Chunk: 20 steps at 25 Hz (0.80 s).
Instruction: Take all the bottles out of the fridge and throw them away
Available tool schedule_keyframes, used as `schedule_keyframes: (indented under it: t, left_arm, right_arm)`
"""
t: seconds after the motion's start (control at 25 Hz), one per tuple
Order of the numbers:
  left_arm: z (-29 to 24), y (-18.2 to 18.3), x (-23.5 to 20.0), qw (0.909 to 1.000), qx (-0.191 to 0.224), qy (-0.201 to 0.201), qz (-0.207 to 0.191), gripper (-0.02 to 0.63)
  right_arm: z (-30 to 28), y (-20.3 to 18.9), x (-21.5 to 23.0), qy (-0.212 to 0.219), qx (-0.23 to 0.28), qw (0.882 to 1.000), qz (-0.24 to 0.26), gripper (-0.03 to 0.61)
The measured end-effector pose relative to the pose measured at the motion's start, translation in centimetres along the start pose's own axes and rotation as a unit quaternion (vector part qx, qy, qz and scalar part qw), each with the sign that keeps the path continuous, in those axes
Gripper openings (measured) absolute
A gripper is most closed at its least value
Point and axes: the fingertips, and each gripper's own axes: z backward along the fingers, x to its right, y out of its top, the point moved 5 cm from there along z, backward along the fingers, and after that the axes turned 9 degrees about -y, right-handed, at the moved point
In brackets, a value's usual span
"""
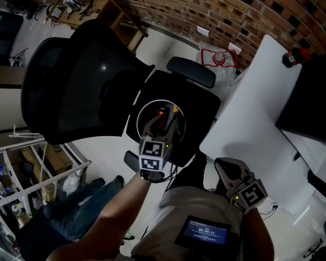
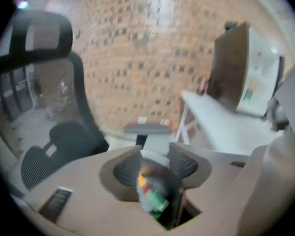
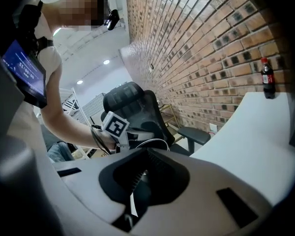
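Note:
My left gripper (image 1: pixel 164 116) hangs over the seat of a black office chair (image 1: pixel 81 86). Between its jaws is a small bottle (image 2: pixel 155 193) with a green label, red and yellow marks and a pale cap, blurred in the left gripper view (image 2: pixel 155 163). The pads look pressed on it. From the head view only its red and yellow top (image 1: pixel 163 113) shows. My right gripper (image 1: pixel 224 171) is low by the person's waist, jaws together and empty (image 3: pixel 140 178). A dark cola bottle (image 3: pixel 267 77) with a red cap stands on the far end of the white table (image 1: pixel 250 124).
The dark fridge (image 1: pixel 312 97) stands on the white table at the right, against the brick wall; it also shows in the left gripper view (image 2: pixel 231 68). A white wire shelf rack (image 1: pixel 22 178) is at the lower left. The person's legs (image 1: pixel 81 205) are below.

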Motion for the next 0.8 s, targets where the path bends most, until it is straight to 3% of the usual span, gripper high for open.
schedule_keyframes:
  t: [0.04,0.24,0.4,0.56,0.8]
  left_arm:
    - [0.8,1.7,0.9,0.9994,0.031,-0.013,0.001,0.138]
    - [3.9,9.5,4.6,0.9835,0.157,-0.081,0.037,0.009]
    - [4.8,13.7,8.3,0.9566,0.208,-0.183,0.089,0.008]
    - [5.7,16.3,13.0,0.9313,0.214,-0.272,0.112,0.006]
    - [5.7,18.1,19.9,0.9326,0.181,-0.301,0.084,0.006]
  right_arm:
    - [0.3,0.3,-0.2,-0.002,0.005,1.0,0.003,-0.012]
    - [2.6,1.5,-0.8,-0.022,0.029,0.999,0.016,-0.012]
    - [5.3,3.1,-1.0,-0.054,0.058,0.997,0.019,-0.012]
    - [8.9,4.9,-0.6,-0.089,0.092,0.991,0.021,-0.012]
    - [14.8,6.0,0.6,-0.136,0.135,0.981,0.017,-0.012]
